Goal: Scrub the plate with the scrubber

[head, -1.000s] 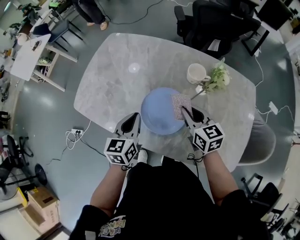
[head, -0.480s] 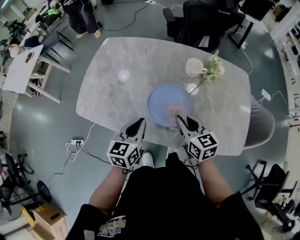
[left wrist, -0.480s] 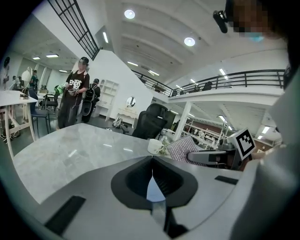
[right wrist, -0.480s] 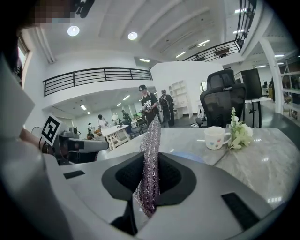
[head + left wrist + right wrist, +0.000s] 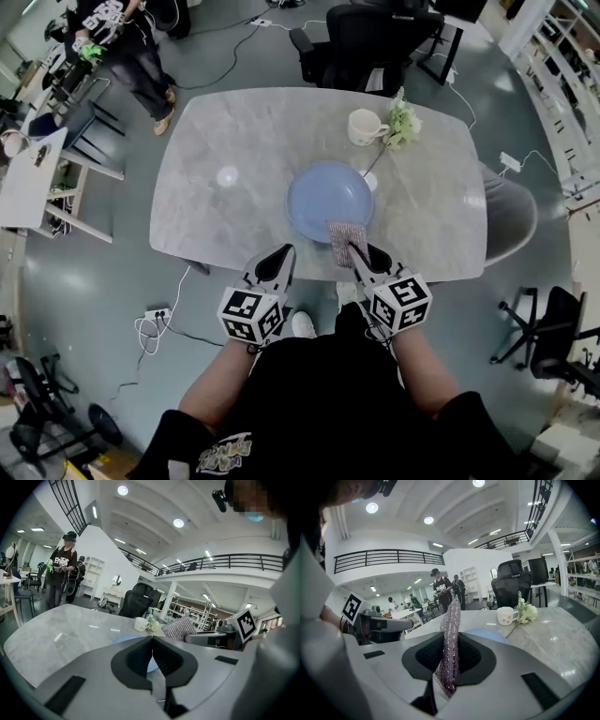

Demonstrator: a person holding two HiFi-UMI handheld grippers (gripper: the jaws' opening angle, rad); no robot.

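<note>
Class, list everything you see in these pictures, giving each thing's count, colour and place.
table: one, grey marble, centre
plate: one, blue, on the table's near half
mug: one, cream, table's far side
flowers: one sprig, white-green, beside the mug
scrubber: one, silvery, at the plate's near edge
office chair: one, black, beyond the table
left gripper: one, grey, shut, empty, at table's near edge
right gripper: one, grey, shut on the scrubber

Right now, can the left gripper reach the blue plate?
Probably yes. The left gripper, shut and empty, hovers at the near edge of the table just left of the plate, with only bare tabletop between. The scrubber, held in the right gripper, sits at the plate's near right rim, off that path.
</note>
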